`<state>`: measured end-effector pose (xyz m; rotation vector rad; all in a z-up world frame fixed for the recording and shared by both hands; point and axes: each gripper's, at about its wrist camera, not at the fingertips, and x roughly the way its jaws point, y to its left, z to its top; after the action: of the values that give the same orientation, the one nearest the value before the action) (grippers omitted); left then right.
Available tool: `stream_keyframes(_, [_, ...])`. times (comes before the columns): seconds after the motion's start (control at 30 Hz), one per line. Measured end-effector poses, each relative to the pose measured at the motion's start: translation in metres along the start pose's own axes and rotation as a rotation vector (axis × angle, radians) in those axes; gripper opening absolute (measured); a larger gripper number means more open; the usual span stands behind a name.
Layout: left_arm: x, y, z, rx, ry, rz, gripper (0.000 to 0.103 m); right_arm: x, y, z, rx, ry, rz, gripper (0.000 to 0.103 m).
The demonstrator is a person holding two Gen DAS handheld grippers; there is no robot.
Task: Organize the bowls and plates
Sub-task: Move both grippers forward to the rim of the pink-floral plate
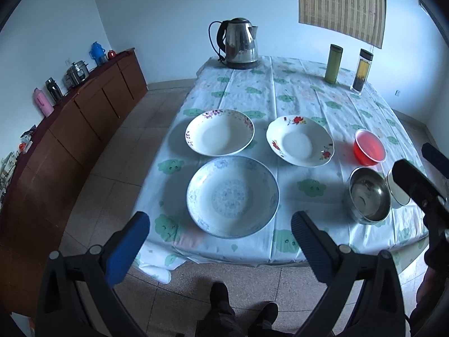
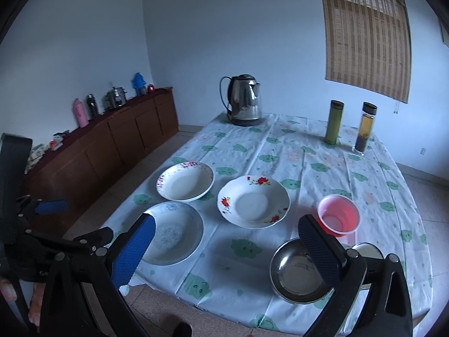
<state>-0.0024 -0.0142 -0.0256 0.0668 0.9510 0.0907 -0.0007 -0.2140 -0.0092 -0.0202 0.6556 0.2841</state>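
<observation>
Left wrist view shows nothing stacked yet, so the sorting looks unstarted. Largest first: the worktop [image 1: 308,106] carries the blue-patterned plate [image 1: 233,196] just ahead of and between the wide-open, empty fingers of the left gripper [image 1: 221,233]; beyond it lie the purple-flowered plate [image 1: 219,132] and, to its right, the red-flowered plate [image 1: 300,141], each apart from the others. Smaller pieces sit right of the fingers: the steel bowl [image 2: 301,271], directly ahead of the right gripper [image 2: 227,240], whose fingers are spread wide with nothing held, then the red plastic cup [image 2: 338,214] beyond it. All grouping remains.
</observation>
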Motion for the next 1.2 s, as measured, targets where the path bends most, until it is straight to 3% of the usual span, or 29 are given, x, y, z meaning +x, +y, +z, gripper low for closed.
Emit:
stream_keyframes(0.1, [0.010,0.002,0.004,0.009,0.012,-0.015,0.102,0.008,0.003,0.001,-0.007,0.002,-0.048,0.102])
stream_keyframes(0.2, [0.025,0.006,0.012,0.021,0.020,-0.037,0.102,0.027,0.004,0.002,0.014,0.058,-0.032,0.102])
stream_keyframes(0.57, [0.103,0.045,0.066,0.058,0.069,-0.118,0.102,0.106,0.030,0.029,0.057,0.131,0.011,0.102])
stream_keyframes(0.8, [0.165,0.070,0.088,0.057,0.148,-0.125,0.102,0.171,0.042,0.039,0.119,0.230,-0.005,0.098])
stream_keyframes(1.1, [0.219,0.087,0.107,0.077,0.208,-0.139,0.096,0.240,0.047,0.041,0.187,0.338,0.001,0.086])
stream_keyframes(1.2, [0.234,0.088,0.114,0.082,0.223,-0.149,0.088,0.261,0.050,0.040,0.185,0.377,0.009,0.071])
